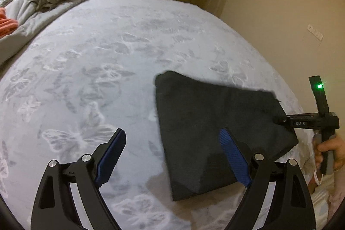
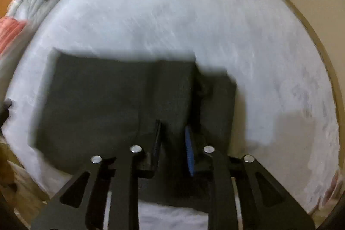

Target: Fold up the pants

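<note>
Two claws: right claw [image 2: 172,143] narrowed over the pants [image 2: 116,104], pinch unclear; left claw [image 1: 172,156] spread, straddling their left edge.

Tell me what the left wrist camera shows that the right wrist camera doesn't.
Left wrist only: the right tool seen from the side at the pants' edge, the hand holding it, the sharp butterfly print, and the wide-open left tool.
Right wrist only: the right tool's narrow gap over a second, lower layer of fabric.
Both: the dark folded pants on the bed.
</note>
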The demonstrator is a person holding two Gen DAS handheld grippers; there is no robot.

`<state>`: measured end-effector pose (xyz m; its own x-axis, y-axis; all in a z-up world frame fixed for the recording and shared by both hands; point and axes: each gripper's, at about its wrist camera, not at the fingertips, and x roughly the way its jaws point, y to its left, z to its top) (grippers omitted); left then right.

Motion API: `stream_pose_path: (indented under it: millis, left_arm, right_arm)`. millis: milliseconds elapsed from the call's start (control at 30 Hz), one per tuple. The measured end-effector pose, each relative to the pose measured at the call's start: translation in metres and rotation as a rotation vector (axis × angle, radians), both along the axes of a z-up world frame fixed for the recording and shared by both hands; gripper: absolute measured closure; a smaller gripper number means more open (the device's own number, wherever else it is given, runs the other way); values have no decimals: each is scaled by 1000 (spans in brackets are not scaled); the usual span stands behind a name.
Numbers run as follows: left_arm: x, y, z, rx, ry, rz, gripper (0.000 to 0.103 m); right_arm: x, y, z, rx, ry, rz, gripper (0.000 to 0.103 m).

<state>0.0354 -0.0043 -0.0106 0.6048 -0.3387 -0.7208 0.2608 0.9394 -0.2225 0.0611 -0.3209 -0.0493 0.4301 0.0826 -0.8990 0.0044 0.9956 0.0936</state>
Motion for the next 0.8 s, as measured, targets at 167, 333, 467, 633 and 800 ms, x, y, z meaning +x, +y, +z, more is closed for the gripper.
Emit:
stream_pose_path:
  millis: [167,333,467,633,800]
  left_arm:
    - [3,-26,-5,24,-12,-24,17]
    - [0,-45,-22,83,5,-53,17]
    - [-4,-53,-26,132,-9,-67,17]
    - [-4,-54,-23,131,-13,-64,17]
    - [3,-50,-27,152,6,-35,17]
  right_arm:
    - [-10,-12,22,106,-92,-18,26]
    - [-3,-4,-6,105,-41,12,50]
    - [-8,14,14,39,-121,41,79]
    - [-38,-3,66,12,-259,13,78]
    - [-17,-9,2,-128,-41,-28,60]
